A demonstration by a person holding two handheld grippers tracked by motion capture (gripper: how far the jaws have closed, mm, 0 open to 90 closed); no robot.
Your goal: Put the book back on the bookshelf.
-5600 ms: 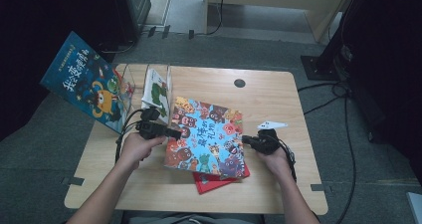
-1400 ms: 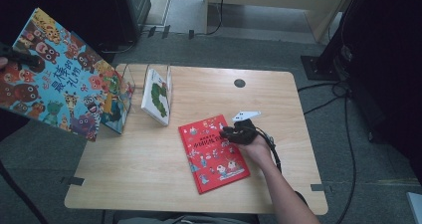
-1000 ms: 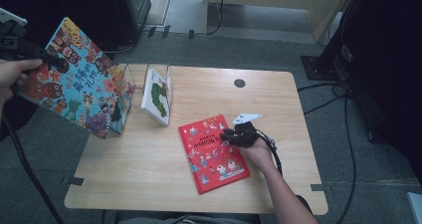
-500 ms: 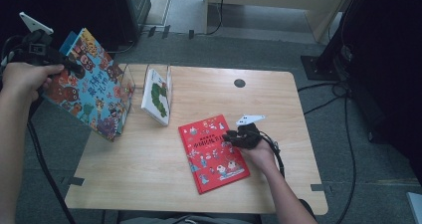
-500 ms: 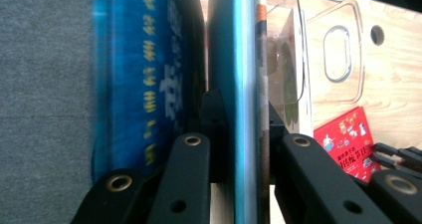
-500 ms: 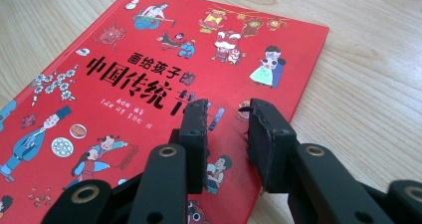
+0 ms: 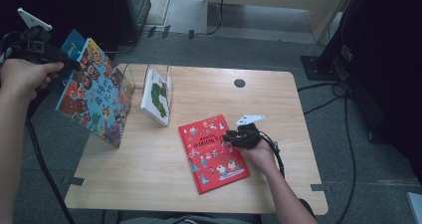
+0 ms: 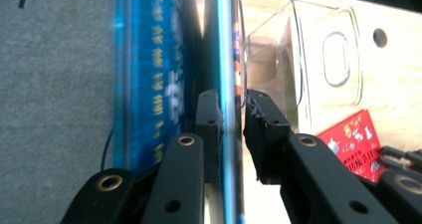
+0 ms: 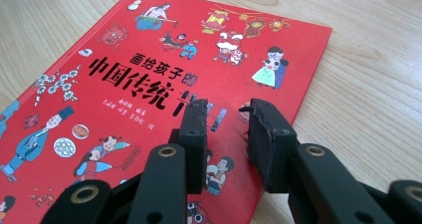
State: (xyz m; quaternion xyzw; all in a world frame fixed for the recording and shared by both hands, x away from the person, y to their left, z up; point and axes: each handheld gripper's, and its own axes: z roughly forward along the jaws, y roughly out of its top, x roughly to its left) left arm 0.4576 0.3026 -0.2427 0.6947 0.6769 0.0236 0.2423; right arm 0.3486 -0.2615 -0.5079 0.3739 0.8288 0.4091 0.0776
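- Risk: dropping the thin, glossy colourful book point(image 7: 94, 97) off the worktop's point(image 7: 278, 109) nine o'clock edge, missing the clear plastic rack point(image 7: 127, 82).
- Cause: loosening left gripper point(image 8: 231, 109), jaws just now opening, cover edge between them.
- Hovering right gripper point(image 7: 230, 137), slightly spread, pinching nothing, over the flat red book point(image 7: 211, 152) at five o'clock.

A pale wooden table point(image 7: 164, 184) stands on grey carpet point(image 7: 348, 59); black cables point(image 7: 348, 134) trail along the floor, and dark furniture point(image 7: 383, 59) looms at right.
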